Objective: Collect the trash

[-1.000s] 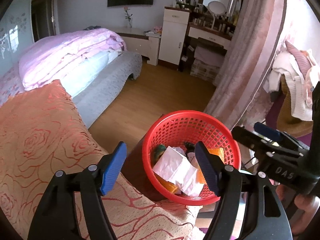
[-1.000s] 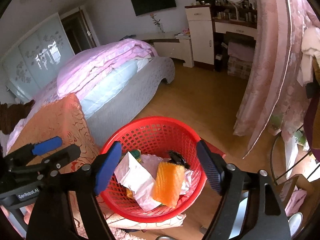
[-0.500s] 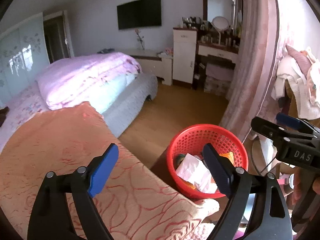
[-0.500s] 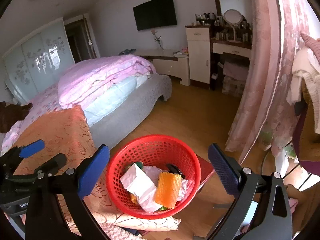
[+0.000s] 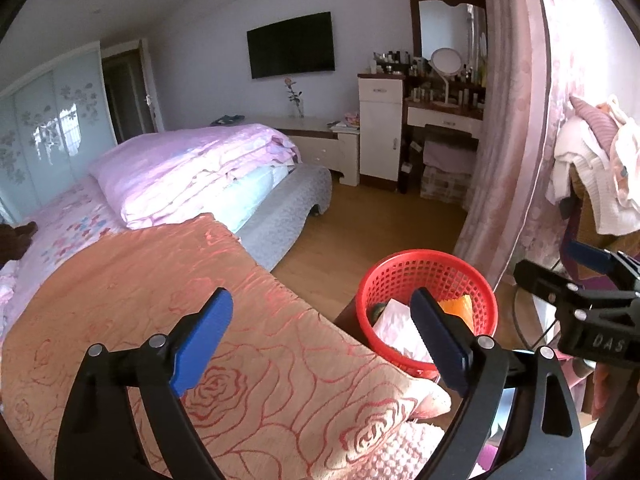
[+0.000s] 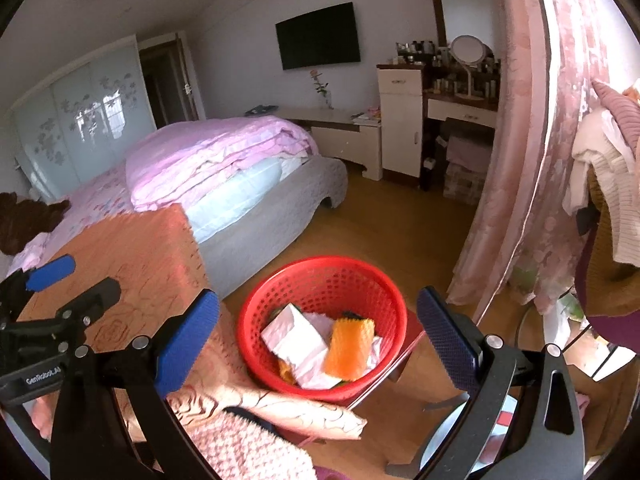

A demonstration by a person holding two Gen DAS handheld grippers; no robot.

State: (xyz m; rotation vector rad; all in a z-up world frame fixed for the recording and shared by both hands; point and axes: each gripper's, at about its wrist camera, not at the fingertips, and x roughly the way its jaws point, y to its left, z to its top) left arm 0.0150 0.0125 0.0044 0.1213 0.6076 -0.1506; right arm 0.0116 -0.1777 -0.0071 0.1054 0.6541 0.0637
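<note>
Left gripper [image 5: 322,338]: jaws spread wide, having just been opening; nothing between the pads; held over the orange rose-pattern cover [image 5: 132,292].
Right gripper [image 6: 318,338]: jaws fully apart, having just been opening; nothing gripped; held above the basket.
Red basket [image 6: 320,276]: stands on a dark low stand [image 6: 412,330] beside the bed [image 6: 224,168], touching the edge of the orange cover.
Trash: white crumpled paper [image 6: 294,338] and orange wrapper [image 6: 350,346] lie inside the basket, touching each other; a dark item [image 6: 352,315] behind them cannot be identified.
Curtain [image 6: 516,140]: hangs beyond the basket, well apart.
</note>
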